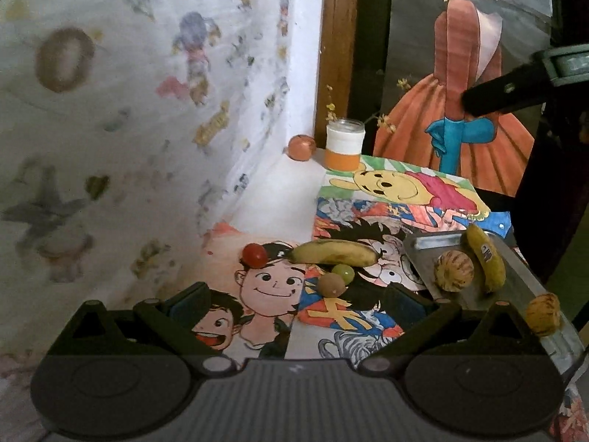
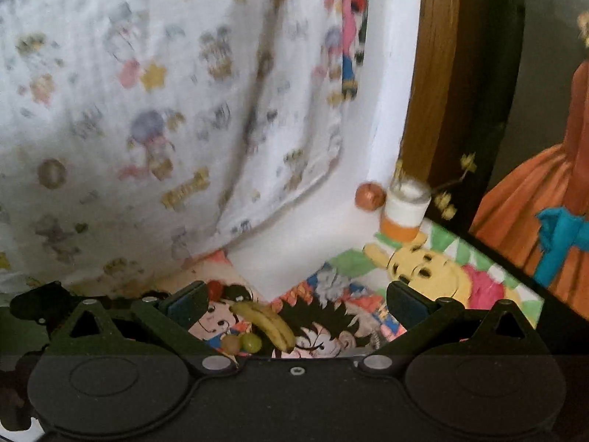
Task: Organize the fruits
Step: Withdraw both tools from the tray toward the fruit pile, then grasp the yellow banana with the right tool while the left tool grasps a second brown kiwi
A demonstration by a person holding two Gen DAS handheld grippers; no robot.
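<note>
On the cartoon-printed table lie a banana [image 1: 333, 253], a red cherry tomato [image 1: 254, 255], a green grape [image 1: 343, 273] and a brown kiwi-like fruit [image 1: 331, 284]. A metal tray [image 1: 515, 276] at the right holds a second banana [image 1: 484, 258], a striped round fruit [image 1: 453, 270] and a walnut-like fruit [image 1: 543, 314]. My left gripper [image 1: 294, 304] is open, just short of the loose fruits, nothing between its fingers. My right gripper [image 2: 300, 304] is open too, above the banana [image 2: 267, 324], grape [image 2: 252, 341] and a pale round fruit [image 2: 231, 343].
An orange-and-white jar [image 1: 344, 143] with dried flowers and a reddish round fruit [image 1: 302, 147] stand at the far corner by a wooden frame [image 1: 337, 55]. Printed cloth [image 1: 129, 110] hangs on the left. Part of the other gripper [image 1: 515, 88] shows at upper right.
</note>
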